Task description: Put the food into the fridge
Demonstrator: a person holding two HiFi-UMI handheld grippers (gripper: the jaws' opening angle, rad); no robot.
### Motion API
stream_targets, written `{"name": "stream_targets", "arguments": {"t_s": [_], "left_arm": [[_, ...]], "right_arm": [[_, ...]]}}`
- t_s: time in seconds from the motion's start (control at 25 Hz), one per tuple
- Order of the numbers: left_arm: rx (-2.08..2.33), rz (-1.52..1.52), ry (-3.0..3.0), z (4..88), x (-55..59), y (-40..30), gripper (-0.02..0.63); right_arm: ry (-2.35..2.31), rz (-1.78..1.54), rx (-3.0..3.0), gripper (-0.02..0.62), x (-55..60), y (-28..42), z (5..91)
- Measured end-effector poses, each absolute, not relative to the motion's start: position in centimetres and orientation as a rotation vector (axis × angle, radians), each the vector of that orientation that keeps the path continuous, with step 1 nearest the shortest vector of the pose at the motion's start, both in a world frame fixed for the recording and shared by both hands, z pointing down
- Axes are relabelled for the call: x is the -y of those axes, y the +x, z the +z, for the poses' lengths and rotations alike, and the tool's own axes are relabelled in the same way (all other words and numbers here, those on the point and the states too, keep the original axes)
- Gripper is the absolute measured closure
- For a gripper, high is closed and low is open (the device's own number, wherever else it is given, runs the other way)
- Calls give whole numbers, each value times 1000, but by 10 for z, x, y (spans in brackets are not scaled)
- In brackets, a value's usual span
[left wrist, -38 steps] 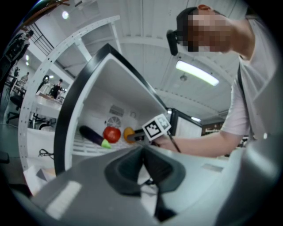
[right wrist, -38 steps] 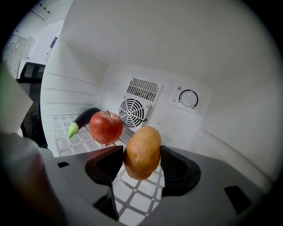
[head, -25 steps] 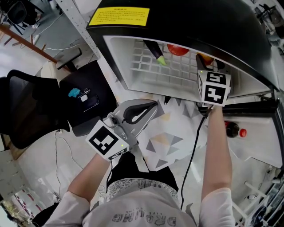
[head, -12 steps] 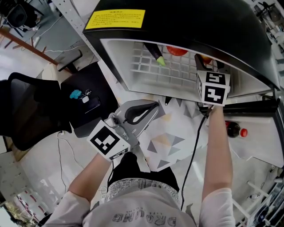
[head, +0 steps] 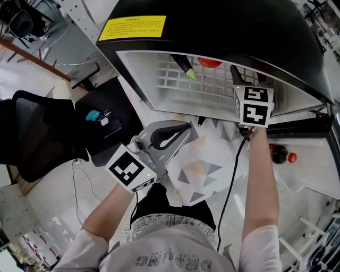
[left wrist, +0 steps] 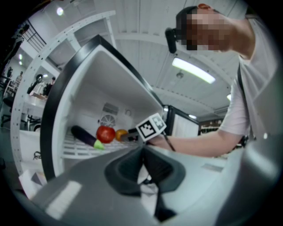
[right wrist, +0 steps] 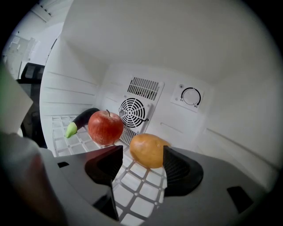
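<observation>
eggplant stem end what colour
Light green; the eggplant shows best in the right gripper view.

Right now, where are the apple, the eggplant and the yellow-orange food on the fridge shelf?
apple (right wrist: 105, 127), right gripper view, middle of its red skin.
eggplant (right wrist: 86, 116), right gripper view, its dark body.
yellow-orange food (right wrist: 148, 150), right gripper view, its rounded front.

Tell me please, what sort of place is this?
Probably a lab or workshop rather than a home kitchen: the small open fridge stands near a perforated metal rack and a black office chair, with a strip light on the ceiling.
</observation>
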State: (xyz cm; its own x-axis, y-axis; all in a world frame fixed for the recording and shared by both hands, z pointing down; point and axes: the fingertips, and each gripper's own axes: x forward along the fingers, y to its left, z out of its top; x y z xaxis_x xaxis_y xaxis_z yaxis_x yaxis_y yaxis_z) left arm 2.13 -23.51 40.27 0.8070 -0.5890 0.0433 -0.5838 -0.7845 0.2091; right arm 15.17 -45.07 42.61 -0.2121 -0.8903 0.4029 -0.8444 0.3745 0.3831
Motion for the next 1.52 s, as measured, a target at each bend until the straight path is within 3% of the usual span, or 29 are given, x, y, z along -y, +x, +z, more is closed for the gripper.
{"name": "stream_targets", "arguments": {"t_s": [0.88,1.52], "left_arm": [[898,-5,2860,367,213,26,595],[899,-2,2936,323,182,21,595]], "right_arm": [[1511,-94,2230,339,389,140,383],[1488,-100,2374,431,316,122,334]]}}
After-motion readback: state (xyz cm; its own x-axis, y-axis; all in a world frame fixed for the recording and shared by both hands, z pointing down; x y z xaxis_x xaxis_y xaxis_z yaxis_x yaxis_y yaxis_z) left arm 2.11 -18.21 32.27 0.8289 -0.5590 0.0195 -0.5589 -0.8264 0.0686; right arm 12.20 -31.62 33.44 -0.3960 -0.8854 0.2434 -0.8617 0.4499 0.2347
